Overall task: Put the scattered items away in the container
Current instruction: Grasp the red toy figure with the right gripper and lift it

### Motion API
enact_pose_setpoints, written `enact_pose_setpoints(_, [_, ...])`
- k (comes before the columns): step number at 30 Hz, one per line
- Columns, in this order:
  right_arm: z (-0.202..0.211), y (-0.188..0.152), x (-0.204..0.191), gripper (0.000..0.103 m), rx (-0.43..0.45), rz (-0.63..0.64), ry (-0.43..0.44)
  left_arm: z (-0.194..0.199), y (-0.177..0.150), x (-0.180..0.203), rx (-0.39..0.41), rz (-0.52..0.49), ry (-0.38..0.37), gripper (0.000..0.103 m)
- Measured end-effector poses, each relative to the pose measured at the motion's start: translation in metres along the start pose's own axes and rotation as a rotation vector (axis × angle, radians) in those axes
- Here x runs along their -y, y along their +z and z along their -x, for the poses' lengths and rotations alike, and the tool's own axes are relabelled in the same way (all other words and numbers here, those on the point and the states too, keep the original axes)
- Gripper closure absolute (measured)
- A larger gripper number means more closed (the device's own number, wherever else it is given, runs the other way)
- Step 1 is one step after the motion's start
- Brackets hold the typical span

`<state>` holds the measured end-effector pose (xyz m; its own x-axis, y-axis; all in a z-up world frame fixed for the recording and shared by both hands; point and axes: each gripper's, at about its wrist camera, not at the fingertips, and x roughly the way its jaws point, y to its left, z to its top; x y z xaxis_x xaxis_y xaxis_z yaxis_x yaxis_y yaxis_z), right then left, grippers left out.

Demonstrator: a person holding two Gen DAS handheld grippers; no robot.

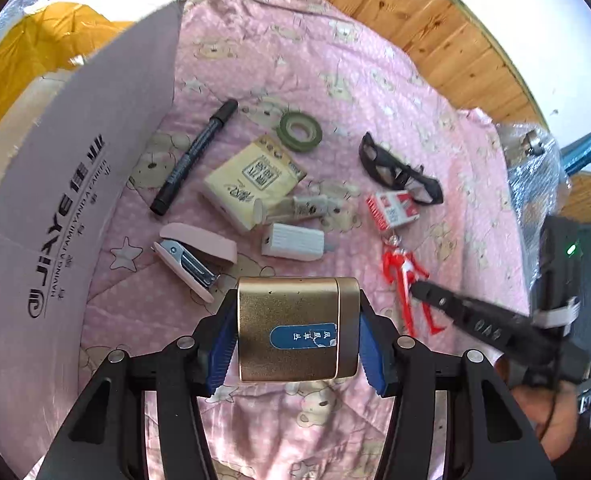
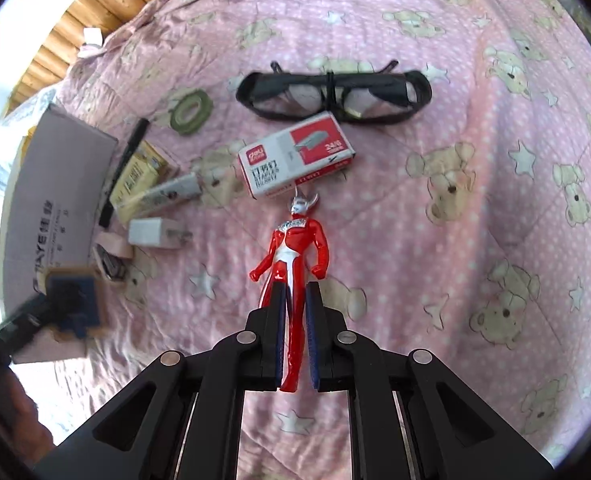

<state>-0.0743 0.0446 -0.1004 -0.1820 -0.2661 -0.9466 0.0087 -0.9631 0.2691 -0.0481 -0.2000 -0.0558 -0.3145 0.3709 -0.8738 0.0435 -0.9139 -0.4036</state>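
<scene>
My left gripper (image 1: pixel 297 334) is shut on a gold tin (image 1: pixel 295 328) with a blue label, held above the pink bedspread. A cardboard box (image 1: pixel 75 184) with a pale printed flap stands to its left. My right gripper (image 2: pixel 295 336) is shut on the legs of a red toy figure (image 2: pixel 295 256); in the left wrist view the toy figure (image 1: pixel 405 280) and the right gripper (image 1: pixel 423 292) show at the right. On the bedspread lie a black marker (image 1: pixel 193 158), green tape roll (image 1: pixel 299 128), tissue pack (image 1: pixel 251 180), pink stapler (image 1: pixel 195 256), white charger (image 1: pixel 293 242), staple box (image 2: pixel 295 160) and black glasses (image 2: pixel 335 94).
The pink bear-print bedspread (image 2: pixel 475 220) covers the whole work surface, with a wooden wall (image 1: pixel 435 32) behind it. A small white tube (image 1: pixel 295 208) lies beside the tissue pack. A plastic-wrapped object (image 1: pixel 535 168) sits at the right edge. A person's hand (image 1: pixel 543 412) holds the right gripper.
</scene>
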Motion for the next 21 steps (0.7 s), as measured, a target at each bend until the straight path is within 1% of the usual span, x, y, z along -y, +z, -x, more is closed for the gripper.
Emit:
enact_pose_setpoints(3, [0.0, -0.016, 0.015, 0.087, -0.009, 0.005, 0.006, 0.0, 0.0, 0.004, 0.021, -0.003, -0.008, 0.048])
enact_pose_setpoints(4, [-0.004, -0.018, 0.013, 0.072, -0.006, 0.01, 0.005, 0.002, -0.001, 0.004, 0.026, -0.005, -0.01, 0.048])
enact_pose_setpoints(5, [-0.008, -0.02, 0.011, 0.054, -0.003, 0.015, 0.004, 0.004, -0.003, 0.004, 0.03, -0.007, -0.008, 0.048])
enact_pose_setpoints(7, [-0.016, -0.024, 0.007, 0.05, 0.004, 0.025, 0.002, 0.007, -0.005, 0.004, 0.034, -0.012, -0.001, 0.048])
enact_pose_setpoints(8, [-0.02, -0.026, 0.005, 0.05, 0.008, 0.03, 0.001, 0.008, -0.006, 0.004, 0.037, -0.016, 0.001, 0.048])
enact_pose_setpoints(9, [-0.021, -0.028, 0.0, 0.051, 0.027, 0.063, -0.028, 0.008, -0.007, 0.005, 0.039, -0.019, 0.004, 0.048])
enact_pose_setpoints(10, [-0.022, -0.031, -0.002, 0.061, 0.031, 0.078, -0.055, 0.01, -0.008, 0.005, 0.043, -0.021, 0.005, 0.048])
enact_pose_setpoints(11, [-0.021, -0.032, -0.002, 0.075, 0.03, 0.08, -0.077, 0.012, -0.009, 0.006, 0.048, -0.022, 0.005, 0.048])
enact_pose_setpoints(13, [-0.017, -0.032, 0.005, 0.075, 0.018, 0.047, -0.047, 0.016, -0.01, 0.007, 0.054, -0.019, 0.005, 0.048])
enact_pose_setpoints(15, [-0.003, -0.034, 0.008, 0.075, 0.041, 0.044, -0.048, 0.019, -0.01, 0.01, 0.061, -0.019, -0.001, 0.048])
enact_pose_setpoints(17, [0.007, -0.037, 0.01, 0.075, 0.053, 0.048, -0.027, 0.022, -0.01, 0.013, 0.068, -0.025, -0.002, 0.048])
enact_pose_setpoints(21, [0.025, -0.042, -0.001, 0.075, 0.082, 0.066, 0.014, 0.025, -0.011, 0.015, 0.07, -0.028, 0.01, 0.048])
